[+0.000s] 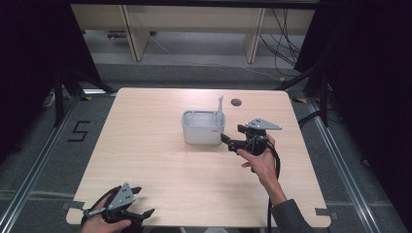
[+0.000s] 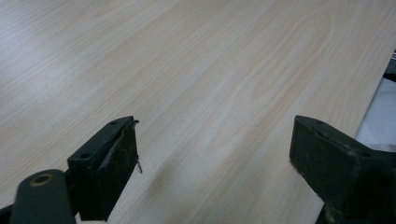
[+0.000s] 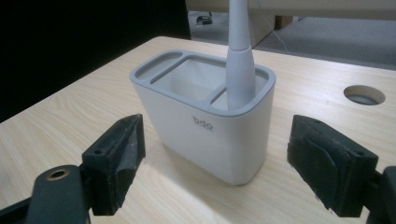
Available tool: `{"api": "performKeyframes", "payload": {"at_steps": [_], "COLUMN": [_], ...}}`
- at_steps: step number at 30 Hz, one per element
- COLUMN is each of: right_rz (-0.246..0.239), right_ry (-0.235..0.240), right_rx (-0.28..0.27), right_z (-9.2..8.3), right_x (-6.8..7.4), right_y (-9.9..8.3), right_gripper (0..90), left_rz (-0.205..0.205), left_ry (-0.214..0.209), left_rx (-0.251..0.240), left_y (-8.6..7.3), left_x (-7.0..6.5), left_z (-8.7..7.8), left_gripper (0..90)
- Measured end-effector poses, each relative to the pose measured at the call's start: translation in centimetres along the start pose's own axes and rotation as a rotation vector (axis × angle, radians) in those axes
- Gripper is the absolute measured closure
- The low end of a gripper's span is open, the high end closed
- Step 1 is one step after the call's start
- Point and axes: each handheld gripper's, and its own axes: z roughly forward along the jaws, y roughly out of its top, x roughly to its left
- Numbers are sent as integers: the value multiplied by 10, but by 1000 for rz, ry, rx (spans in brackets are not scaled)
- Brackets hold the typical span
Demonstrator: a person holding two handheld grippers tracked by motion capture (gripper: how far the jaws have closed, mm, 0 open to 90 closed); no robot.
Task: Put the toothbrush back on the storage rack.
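A white holder [image 1: 203, 128] with a grey rim and several compartments stands on the middle of the wooden table [image 1: 160, 165]. A pale grey brush handle [image 1: 219, 109] stands upright in its right-hand compartment. My right gripper [image 1: 232, 135] is just right of the holder, pointing at it, open. In the right gripper view the holder [image 3: 205, 126] and the handle [image 3: 240, 65] sit a little beyond the wide-apart jaws of the right gripper [image 3: 217, 123], untouched. My left gripper [image 1: 143, 201] rests at the table's front left edge, open over bare wood [image 2: 196, 70] with nothing between the jaws of the left gripper [image 2: 215, 144].
A round cable hole [image 1: 236, 102] lies in the table behind and right of the holder, and it is also in the right gripper view as the cable hole [image 3: 364, 94]. Wooden furniture legs and loose cables stand on the floor beyond the far edge.
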Motion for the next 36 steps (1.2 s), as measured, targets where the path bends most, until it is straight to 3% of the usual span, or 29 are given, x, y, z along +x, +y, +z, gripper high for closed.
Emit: {"api": "performKeyframes", "payload": {"at_steps": [1, 2, 6, 7, 9, 10, 11, 13, 14, 15, 17, 20, 21, 25, 27, 28, 30, 33, 35, 36], "right_rz": [19, 7, 2, 19, -9, 17, -5, 24, -4, 32, 6, 22, -12, 20, 14, -13, 13, -1, 20, -10], "right_ry": [14, 19, 15, 15, 3, 13, 15, 19, 2, 16, 14, 7, 14, 15, 20, 12, 14, 22, 10, 8], "right_rx": [-6, -3, -11, -4, -7, 6, -10, 8, -1, 15, 15, 20, 10, 15, 23, 15, 39, 39, 55, 30], "right_z": [0, 1, -1, -1, -2, -2, -2, -3, -3, -3, -3, -4, -4, -7, -8, -8, -10, -12, -14, -13], "right_x": [1, 0, 0, 1, 0, 1, 0, 2, 1, 3, 2, 4, 2, 7, 8, 7, 9, 8, 10, 8], "right_y": [-2, -2, -5, -6, -7, -8, -8, -10, -11, -12, -13, -14, -14, -16, -18, -19, -22, -25, -28, -29], "right_gripper": [197, 196, 191, 191, 191, 191, 191, 190, 189, 189, 188, 183, 183, 186, 186, 186, 186, 185, 185, 185], "left_rz": [14, 13, 6, 6, 5, 2, -10, 1, -10, -1, 1, -1, -4, -4, -2, -1, -4, 0, -3, 1], "left_ry": [-10, -11, -4, -4, -4, -3, -7, -5, -6, -3, -2, -2, -2, -4, -2, -1, 1, -3, -3, -7], "left_rx": [18, 20, 6, 6, 5, 4, 1, 4, 2, 2, 3, 3, 1, 0, -3, -3, 1, 2, 2, 7], "left_y": [1, 1, 0, 0, 0, 0, 0, 0, 0, 0, 0, 0, 0, 0, 0, 0, 0, 0, 0, 0], "left_x": [1, 1, 0, 0, 0, 0, -1, 0, -1, 0, 0, 0, 0, 0, 0, 0, 0, 0, 0, 0], "left_z": [-2, -2, 0, 0, 0, 0, 0, 0, 0, 0, 0, 0, 0, 0, 0, 0, 0, 0, 0, 0], "left_gripper": [147, 147, 147, 147, 147, 147, 147, 147, 147, 147, 147, 147, 147, 147, 147, 147, 147, 147, 147, 147]}}
